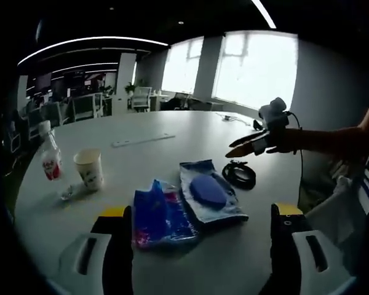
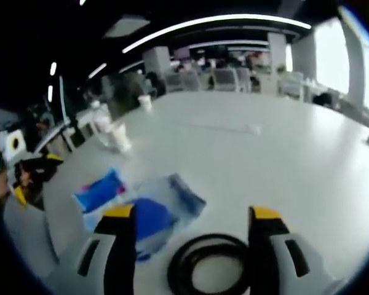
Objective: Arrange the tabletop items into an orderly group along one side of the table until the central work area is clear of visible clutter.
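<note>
On the white table, going left to right, stand a plastic bottle and a paper cup, both light and easy to tip. Then two soft, slippery blue packets lie before the left gripper, wide open and empty. The coiled black cable, floppy, likely best pinched across its loop, lies between the right gripper's open jaws.

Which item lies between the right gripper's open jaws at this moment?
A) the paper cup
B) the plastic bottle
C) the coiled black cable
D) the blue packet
C: in the right gripper view the coiled black cable lies on the table between the spread jaws of the right gripper, not yet clamped.
</note>
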Demonstrator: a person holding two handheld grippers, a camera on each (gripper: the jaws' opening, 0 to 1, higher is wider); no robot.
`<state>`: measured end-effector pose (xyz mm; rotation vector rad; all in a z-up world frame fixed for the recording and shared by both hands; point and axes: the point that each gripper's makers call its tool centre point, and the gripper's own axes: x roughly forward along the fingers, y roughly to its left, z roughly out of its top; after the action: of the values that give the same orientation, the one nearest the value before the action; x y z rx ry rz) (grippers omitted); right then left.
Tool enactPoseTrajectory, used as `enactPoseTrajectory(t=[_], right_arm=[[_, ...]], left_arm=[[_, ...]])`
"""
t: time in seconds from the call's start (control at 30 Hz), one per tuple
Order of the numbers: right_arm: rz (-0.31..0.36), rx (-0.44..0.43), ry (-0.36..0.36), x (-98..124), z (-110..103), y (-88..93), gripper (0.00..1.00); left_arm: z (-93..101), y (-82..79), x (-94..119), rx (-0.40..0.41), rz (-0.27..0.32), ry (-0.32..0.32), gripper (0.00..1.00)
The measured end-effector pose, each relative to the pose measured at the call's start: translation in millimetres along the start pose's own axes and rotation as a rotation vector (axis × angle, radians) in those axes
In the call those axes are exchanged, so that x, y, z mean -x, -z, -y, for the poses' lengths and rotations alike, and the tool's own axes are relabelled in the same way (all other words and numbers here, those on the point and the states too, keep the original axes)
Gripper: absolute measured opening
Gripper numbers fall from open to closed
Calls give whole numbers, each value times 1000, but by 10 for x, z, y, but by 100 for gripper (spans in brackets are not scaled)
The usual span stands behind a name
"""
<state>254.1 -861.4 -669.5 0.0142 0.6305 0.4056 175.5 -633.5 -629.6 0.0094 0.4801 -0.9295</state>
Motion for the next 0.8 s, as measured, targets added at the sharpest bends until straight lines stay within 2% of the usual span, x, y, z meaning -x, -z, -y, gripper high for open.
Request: enactPoseTrajectory(t=[0.27,0.43,0.5,0.57,0.6,0.63,0.7,0.8], right_arm=[[-21,58,-37,-127,-79,9,68],[-55,95,-59,-226,-123,57,64],[-67,112,-66,-265,-134,82,63],[-74,122,-69,-296,-135,92,63],[-77,129,-71,-318,-134,97,62],[-83,134,-74,-329,-135,103,62],[-85,148,-78,-359,-136,104,62],[-90,171,-81,-403,-131,118,60]], left_arm=[[144,71,-86,13,-27,26,90],[154,64,-114,55,-13,23,89],[158,79,-128,75,-18,12,87],[165,95,-151,152,-12,-2,85],[178,93,-163,159,-7,8,86],[166,97,-174,184,-1,-9,85],[187,124,-199,158,-15,-18,85],[218,175,-247,228,-26,-25,84]])
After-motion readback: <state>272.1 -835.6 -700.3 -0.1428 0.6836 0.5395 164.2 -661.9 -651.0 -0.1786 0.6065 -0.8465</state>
